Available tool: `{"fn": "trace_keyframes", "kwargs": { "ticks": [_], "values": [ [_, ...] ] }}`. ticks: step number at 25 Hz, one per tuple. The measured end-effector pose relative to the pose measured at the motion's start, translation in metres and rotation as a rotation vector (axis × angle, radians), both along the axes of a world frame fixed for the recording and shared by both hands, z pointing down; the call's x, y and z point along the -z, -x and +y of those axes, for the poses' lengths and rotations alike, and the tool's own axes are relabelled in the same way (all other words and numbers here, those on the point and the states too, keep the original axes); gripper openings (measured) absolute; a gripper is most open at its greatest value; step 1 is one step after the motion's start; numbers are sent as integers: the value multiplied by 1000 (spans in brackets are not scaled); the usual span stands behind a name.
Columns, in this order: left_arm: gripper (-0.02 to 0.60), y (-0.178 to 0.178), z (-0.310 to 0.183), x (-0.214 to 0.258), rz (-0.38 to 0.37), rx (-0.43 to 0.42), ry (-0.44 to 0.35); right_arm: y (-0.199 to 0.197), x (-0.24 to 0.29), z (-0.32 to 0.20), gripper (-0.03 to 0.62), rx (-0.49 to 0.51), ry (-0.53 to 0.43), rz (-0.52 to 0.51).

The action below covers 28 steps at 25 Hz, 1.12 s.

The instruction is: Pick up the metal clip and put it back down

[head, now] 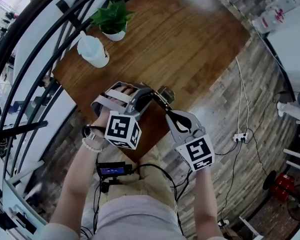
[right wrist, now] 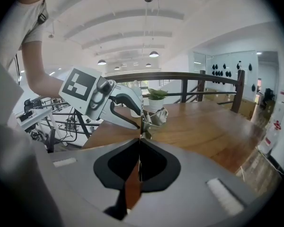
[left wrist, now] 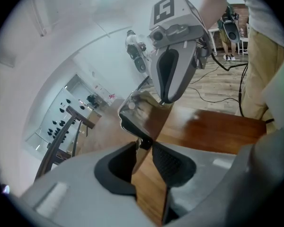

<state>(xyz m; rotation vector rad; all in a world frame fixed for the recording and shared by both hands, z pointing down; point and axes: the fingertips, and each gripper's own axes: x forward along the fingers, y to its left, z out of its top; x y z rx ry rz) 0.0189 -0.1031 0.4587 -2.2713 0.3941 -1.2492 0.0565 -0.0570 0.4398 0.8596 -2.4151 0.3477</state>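
Fingers (left wrist: 173,161) of the left gripper (left wrist: 144,145) are drawn narrow and pinch the thin end of a shiny silver folded-metal clip (left wrist: 139,112). Fingers (right wrist: 156,163) of the right gripper (right wrist: 141,143) are almost together, clamped on a thin metal edge of the same clip (right wrist: 154,117).

The head view shows what neither gripper view does. Both grippers meet tip to tip, each carrying a cube with black and white square markers. The clip (head: 166,94) hangs between them in the air over the near corner of a brown wooden surface (head: 190,34). The finger pads cannot be made out from up there.

The left gripper view looks along the clip's mirror-like body, which reflects the wood. It also shows the grey right gripper's tips touching the clip's far end.

The right gripper view shows the clip edge-on, with the left gripper gripping it from the opposite side. Behind it is a green leafy plant in a white pot (right wrist: 156,98) at the far side of the surface.

Only the head view shows a white lidded container (head: 94,50) on the surface beside the plant. It also shows a dark curved railing (head: 40,39) beyond the surface's left edge and a white power strip (head: 239,136) on the plank floor to its right.
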Motion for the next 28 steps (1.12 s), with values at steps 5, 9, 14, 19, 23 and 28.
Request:
{"fn": "trace_keyframes", "kwargs": {
  "ticks": [5,9,14,19,23,28],
  "values": [
    [115,9,12,24,1,20,-20,7,21,10,29,27,-30,-3],
    [114,15,17,45,6,33,-41,14,38,15,28,53,-56,5],
    [107,22,24,66,4,38,-74,20,56,21,28,71,-90,12],
    [97,26,35,90,10,37,-108,24,74,30,28,94,-124,36],
    [94,31,44,109,26,43,-139,30,90,37,28,122,-172,50],
    [86,38,54,132,50,56,-188,37,108,46,28,125,-205,57]
  ]
}}
